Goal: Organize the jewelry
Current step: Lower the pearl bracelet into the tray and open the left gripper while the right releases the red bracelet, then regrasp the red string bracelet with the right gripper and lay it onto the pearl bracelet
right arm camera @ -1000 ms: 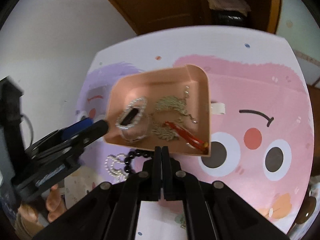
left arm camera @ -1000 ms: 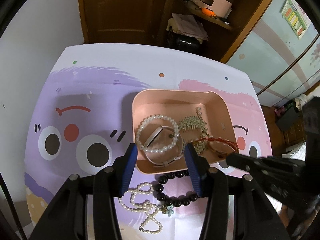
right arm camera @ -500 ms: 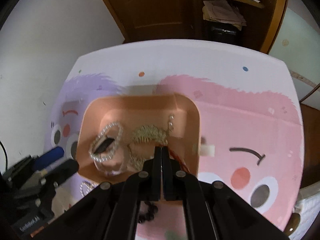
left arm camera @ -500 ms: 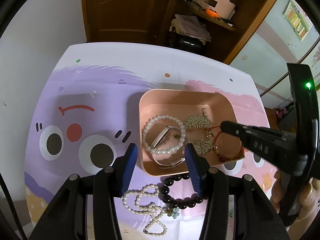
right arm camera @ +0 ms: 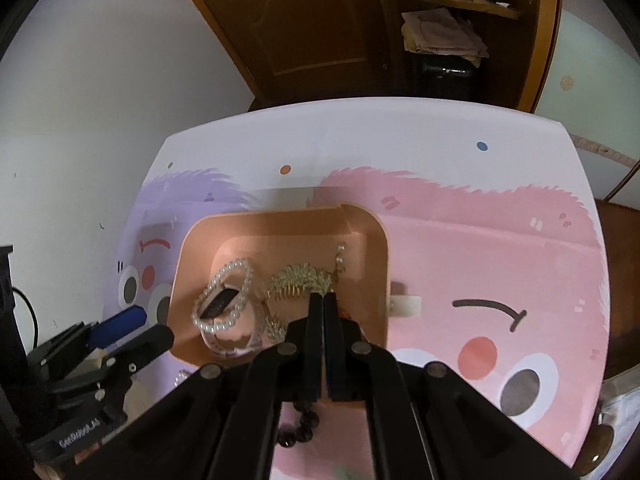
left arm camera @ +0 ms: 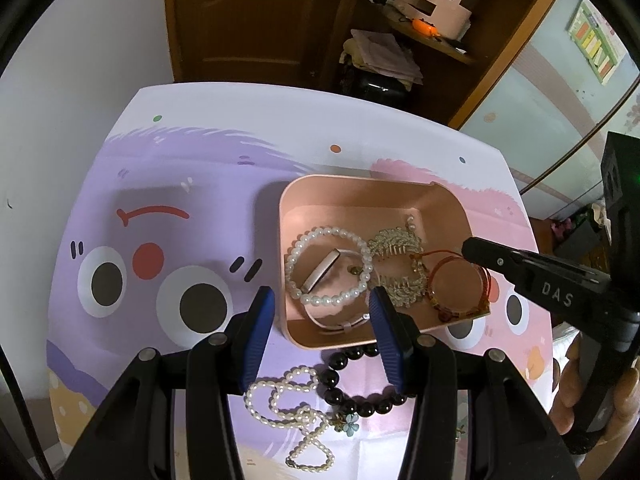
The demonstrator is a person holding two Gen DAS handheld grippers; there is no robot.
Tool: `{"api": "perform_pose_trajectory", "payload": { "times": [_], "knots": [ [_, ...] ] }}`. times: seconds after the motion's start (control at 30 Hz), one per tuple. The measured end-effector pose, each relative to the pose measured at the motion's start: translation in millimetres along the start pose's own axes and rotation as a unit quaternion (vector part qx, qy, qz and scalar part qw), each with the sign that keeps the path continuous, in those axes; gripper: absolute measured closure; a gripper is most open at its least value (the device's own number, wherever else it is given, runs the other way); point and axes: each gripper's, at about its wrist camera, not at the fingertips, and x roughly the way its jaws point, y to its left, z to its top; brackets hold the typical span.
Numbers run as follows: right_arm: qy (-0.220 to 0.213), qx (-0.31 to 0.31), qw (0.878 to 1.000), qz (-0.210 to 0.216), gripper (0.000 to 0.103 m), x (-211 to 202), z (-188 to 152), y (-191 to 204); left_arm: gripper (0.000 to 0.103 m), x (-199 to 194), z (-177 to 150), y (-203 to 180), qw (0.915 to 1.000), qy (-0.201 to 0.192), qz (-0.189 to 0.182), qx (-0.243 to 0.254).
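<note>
A pink tray (left arm camera: pixel 344 186) (right arm camera: pixel 280 220) sits mid-table and holds a pearl bracelet (left arm camera: pixel 330 267) (right arm camera: pixel 224 294), gold combs (left arm camera: pixel 396 242) (right arm camera: pixel 300 278), a white band and a red cord bracelet (left arm camera: pixel 458 286). My right gripper (left arm camera: pixel 470 246) (right arm camera: pixel 323 300) is shut, its tips above the red bracelet's far edge; whether it grips the cord is unclear. My left gripper (left arm camera: pixel 322 308) is open and empty at the tray's near rim. A black bead bracelet (left arm camera: pixel 360 384) (right arm camera: pixel 300 428) and a pearl necklace (left arm camera: pixel 292 412) lie on the mat in front of the tray.
The table carries a purple and pink cartoon mat (left arm camera: pixel 160 240) (right arm camera: pixel 500 260). A small white piece (right arm camera: pixel 406 305) lies right of the tray. A brown door (left arm camera: pixel 248 16) and shelves (left arm camera: pixel 424 36) stand behind the table, white wall at left.
My right gripper carried the red bracelet from the tray's near right corner over the tray; the bracelet now lies inside it. The left gripper has backed off slightly, still open.
</note>
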Motion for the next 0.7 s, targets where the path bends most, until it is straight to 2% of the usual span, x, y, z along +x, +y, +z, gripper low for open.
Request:
{"api": "perform_pose_trajectory", "payload": {
  "times": [0.2,0.33,0.7],
  "knots": [
    [0.022,-0.027,0.999,-0.019,0.101,2.1,-7.0,2.3,0.056,-0.2,-4.6,-2.8,1.0000,0.005,-0.002,0.001],
    [0.026,-0.038,0.998,-0.036,0.093,4.8,-8.4,4.5,0.055,-0.3,-5.8,-4.8,1.0000,0.006,-0.003,0.003],
    [0.033,-0.039,0.997,-0.055,0.092,1.5,-6.8,5.4,0.055,1.0,-6.6,-4.0,0.9999,0.011,-0.006,0.000]
  ]
}}
